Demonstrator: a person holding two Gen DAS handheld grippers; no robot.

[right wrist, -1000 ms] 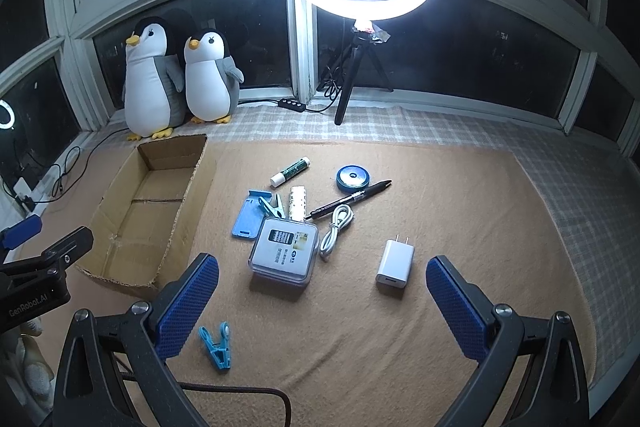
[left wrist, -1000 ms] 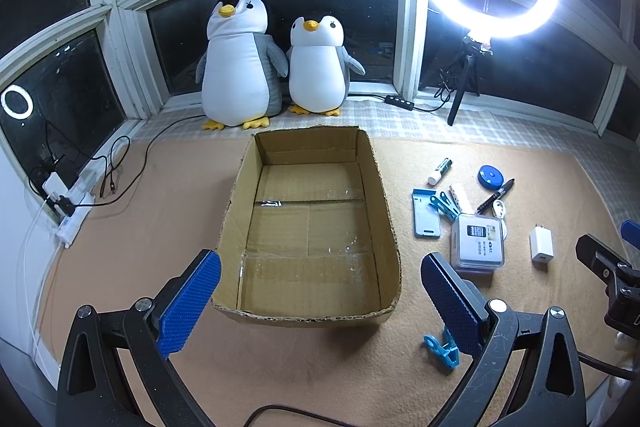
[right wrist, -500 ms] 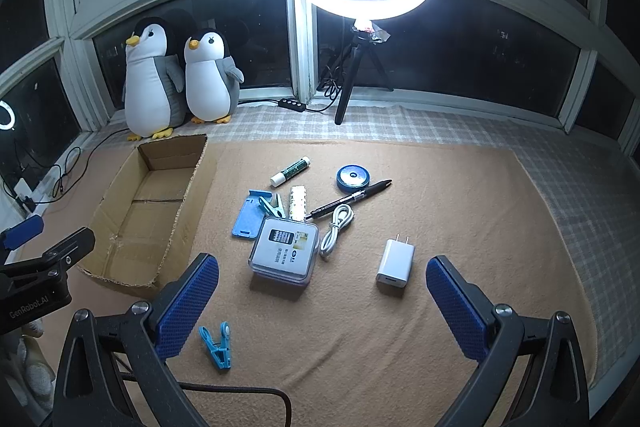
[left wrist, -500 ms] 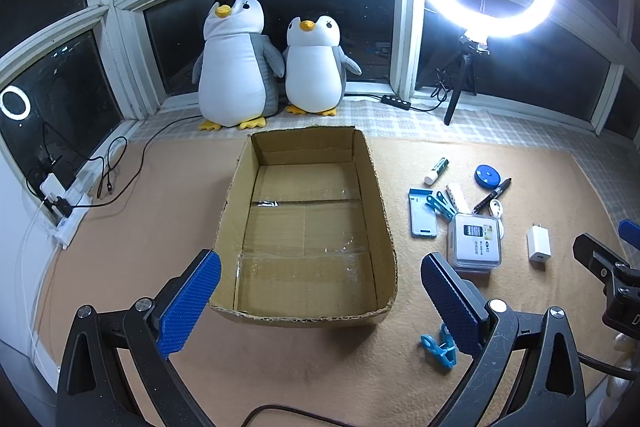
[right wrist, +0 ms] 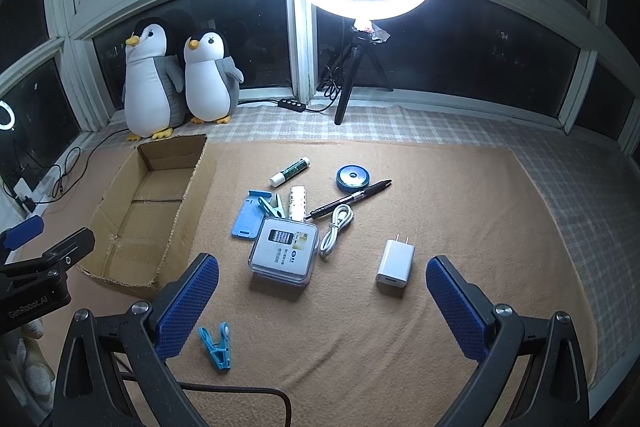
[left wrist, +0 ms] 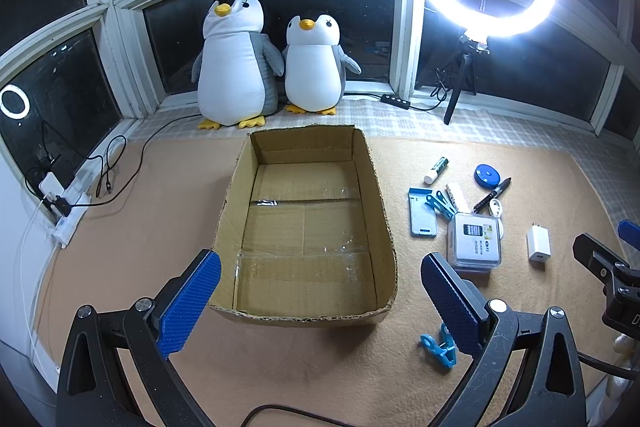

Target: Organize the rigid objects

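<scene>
Small items are sitting clustered mid-mat: plastic case (right wrist: 284, 251), charger (right wrist: 394, 264), cable (right wrist: 336, 229), pen (right wrist: 347, 199), glue stick (right wrist: 289, 171). Cardboard box (left wrist: 308, 223) is lying empty toward the mat's (right wrist: 460, 203) left edge. Left gripper (left wrist: 320, 303) and right gripper (right wrist: 322, 307) are both hovering spread wide, holding nothing.

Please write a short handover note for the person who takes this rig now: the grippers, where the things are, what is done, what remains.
Left gripper: open, holds nothing, faces the cardboard box.
Right gripper: open, holds nothing, above the mat.
Box: nothing in it.
Done: nothing packed yet.
Left, all on the mat right of the box: clear case, white charger, white cable, pen, blue clip and other small items.
</scene>
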